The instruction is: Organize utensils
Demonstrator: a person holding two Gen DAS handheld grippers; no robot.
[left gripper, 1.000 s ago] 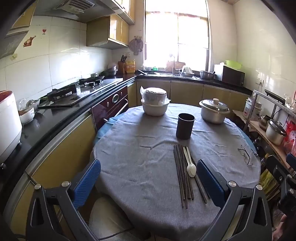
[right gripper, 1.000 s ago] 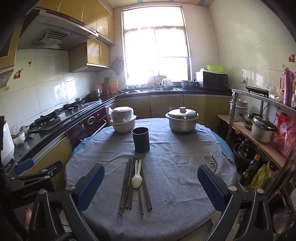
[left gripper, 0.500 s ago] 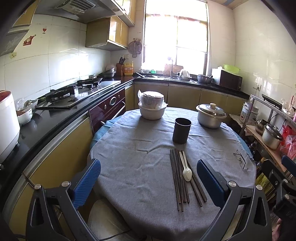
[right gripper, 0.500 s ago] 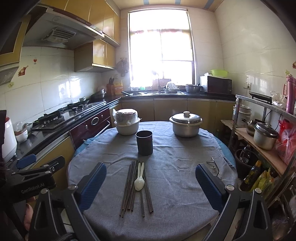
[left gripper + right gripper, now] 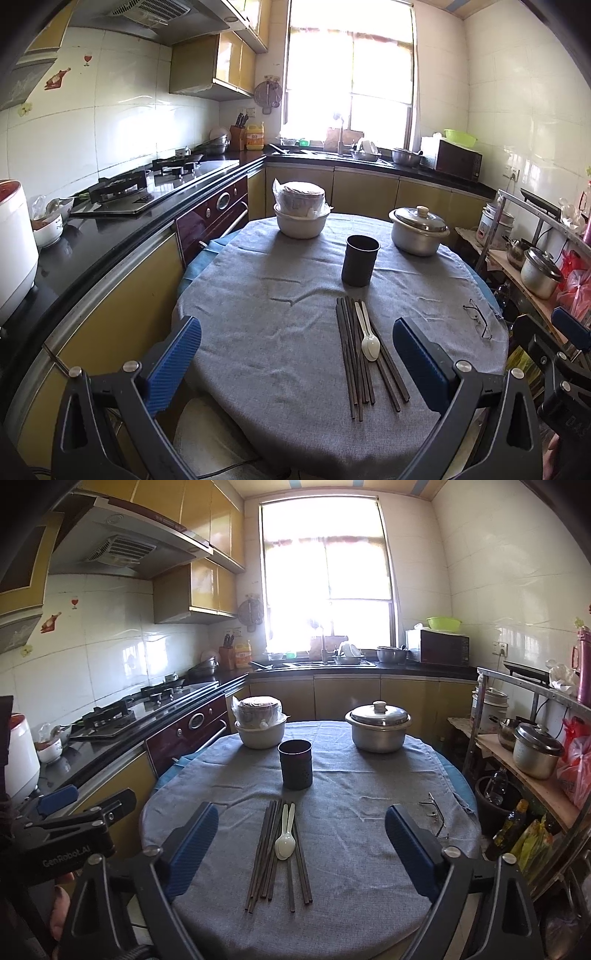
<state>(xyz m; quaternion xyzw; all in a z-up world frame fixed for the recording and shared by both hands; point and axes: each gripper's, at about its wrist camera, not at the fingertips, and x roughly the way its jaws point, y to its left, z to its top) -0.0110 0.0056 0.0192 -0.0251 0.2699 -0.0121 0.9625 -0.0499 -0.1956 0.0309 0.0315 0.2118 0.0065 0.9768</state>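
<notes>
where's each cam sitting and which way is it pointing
Left wrist: on the left gripper, near the table's front edge, facing across the table toward the window; its own blue fingers frame the view, with the right gripper at the right edge.
Right wrist: on the right gripper, facing the same way from further right; its fingers show, with the left gripper at lower left.
Shared: chopsticks, white spoon, dark holder, lidded pot, white bowl, glasses.
</notes>
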